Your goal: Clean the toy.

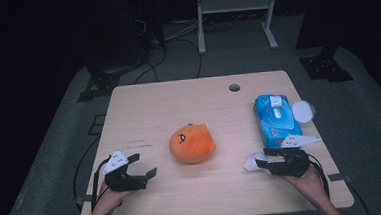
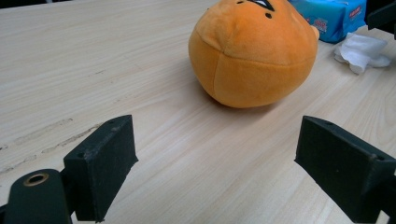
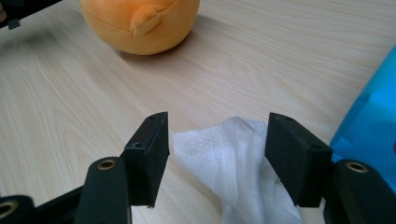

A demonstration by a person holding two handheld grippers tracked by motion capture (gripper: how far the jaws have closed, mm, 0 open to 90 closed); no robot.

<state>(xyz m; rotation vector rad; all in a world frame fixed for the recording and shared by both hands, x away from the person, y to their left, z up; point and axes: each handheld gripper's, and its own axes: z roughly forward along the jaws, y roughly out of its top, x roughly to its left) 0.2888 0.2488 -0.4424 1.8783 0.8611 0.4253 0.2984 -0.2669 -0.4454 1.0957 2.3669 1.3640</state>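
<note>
An orange plush toy (image 1: 192, 143) with a face lies at the middle of the wooden table (image 1: 178, 103). My left gripper (image 1: 144, 165) rests left of it, open, its jaws wide apart over bare wood (image 2: 215, 158) and the plush (image 2: 254, 51) a short way ahead. My right gripper (image 1: 261, 159) is at the front right, open, with a crumpled white wipe (image 3: 224, 154) lying between its jaws; a gap shows beside the left pad. The wipe (image 1: 253, 161) rests on the table just in front of a blue pack of wipes (image 1: 276, 114).
A round white lid (image 1: 302, 111) sticks out from the pack at the table's right edge. A cable hole (image 1: 234, 88) sits near the far edge. Dark stands and cables crowd the floor beyond the table. Bare wood stretches behind the plush.
</note>
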